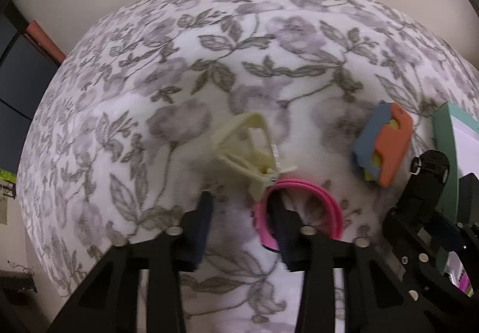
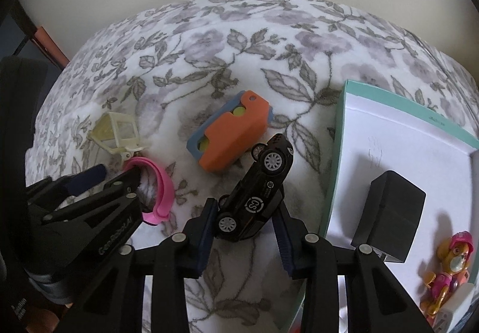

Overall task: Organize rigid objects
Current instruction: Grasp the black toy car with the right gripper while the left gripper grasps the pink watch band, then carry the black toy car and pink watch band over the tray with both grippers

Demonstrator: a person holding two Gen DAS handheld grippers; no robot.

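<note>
From the left wrist view, our left tool (image 1: 242, 213) points steeply down at the floral blanket (image 1: 209, 42), a soft, fuzzy cloth printed with grey leaves and mauve flowers. Its jaws stand narrowly apart; one finger reaches inside the pink ring (image 1: 299, 201), a smooth plastic band, while the other stays outside it. We cannot tell whether the pads pinch the band's wall. Just beyond the pink ring lies a cream clip (image 1: 248, 150), a hard, open-framed plastic piece. To the ring's right sits the orange-and-blue block (image 1: 380, 144), matte, with rounded corners and yellow dots inside.

From the right wrist view, our right tool (image 2: 245, 213) is closed partway on the black toy car (image 2: 254, 189), glossy and rigid, tipped on its side so the grey wheels face us; the pads press its roof and underside, which suits a lift. The teal box (image 2: 338, 159) lies right of the car, its white cardboard floor already holding a black cuboid (image 2: 392, 213) and a pink pup figurine (image 2: 449, 267), so we judge it the collecting place. The orange-and-blue block rests just beyond the car, apart from the box.
</note>
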